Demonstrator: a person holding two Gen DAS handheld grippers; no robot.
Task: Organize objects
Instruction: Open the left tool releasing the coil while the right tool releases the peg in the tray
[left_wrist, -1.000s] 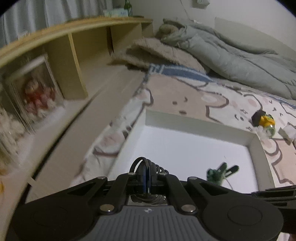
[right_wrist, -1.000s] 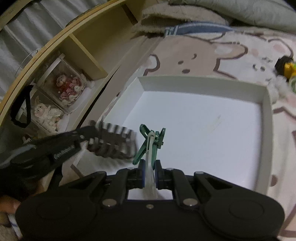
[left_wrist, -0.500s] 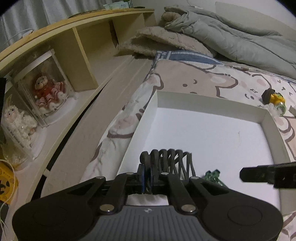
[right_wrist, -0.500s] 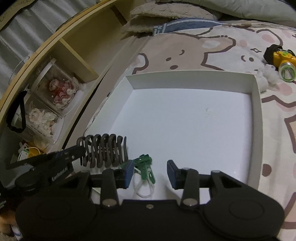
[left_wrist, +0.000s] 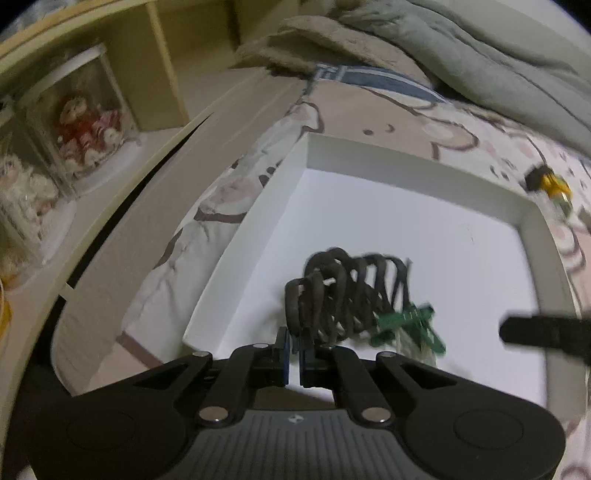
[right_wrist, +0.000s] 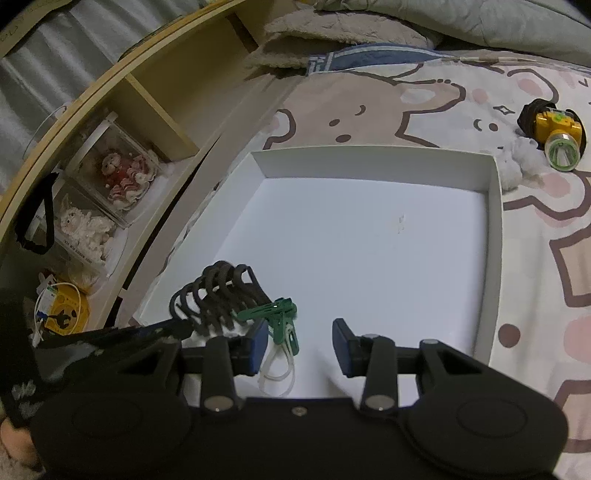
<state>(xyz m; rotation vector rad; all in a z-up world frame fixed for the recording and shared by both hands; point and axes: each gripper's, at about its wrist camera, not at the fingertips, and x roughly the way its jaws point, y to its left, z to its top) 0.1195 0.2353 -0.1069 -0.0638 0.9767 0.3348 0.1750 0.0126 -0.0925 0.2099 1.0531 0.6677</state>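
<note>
A white shallow tray (left_wrist: 406, 177) lies on the bedsheet. My left gripper (left_wrist: 294, 350) is shut on the end of a dark claw hair clip (left_wrist: 340, 291), which it holds low over the tray's near left corner. A green clip with a white loop (left_wrist: 410, 321) lies on the tray floor, touching the claw clip's right side. In the right wrist view my right gripper (right_wrist: 299, 343) stands open just above the tray (right_wrist: 369, 155). The green clip (right_wrist: 280, 314) lies by its left finger, not pinched, and the claw clip (right_wrist: 218, 291) sits left of that.
A yellow and black headlamp (right_wrist: 554, 129) and a white fluffy tuft (right_wrist: 513, 162) lie on the sheet beyond the tray's far right corner. Left of the bed runs a wooden shelf with clear doll boxes (right_wrist: 122, 173). Grey bedding is piled behind.
My right gripper opened and let the green clip drop onto the tray floor. My left gripper came lower with the claw clip, which now sits against the green clip.
</note>
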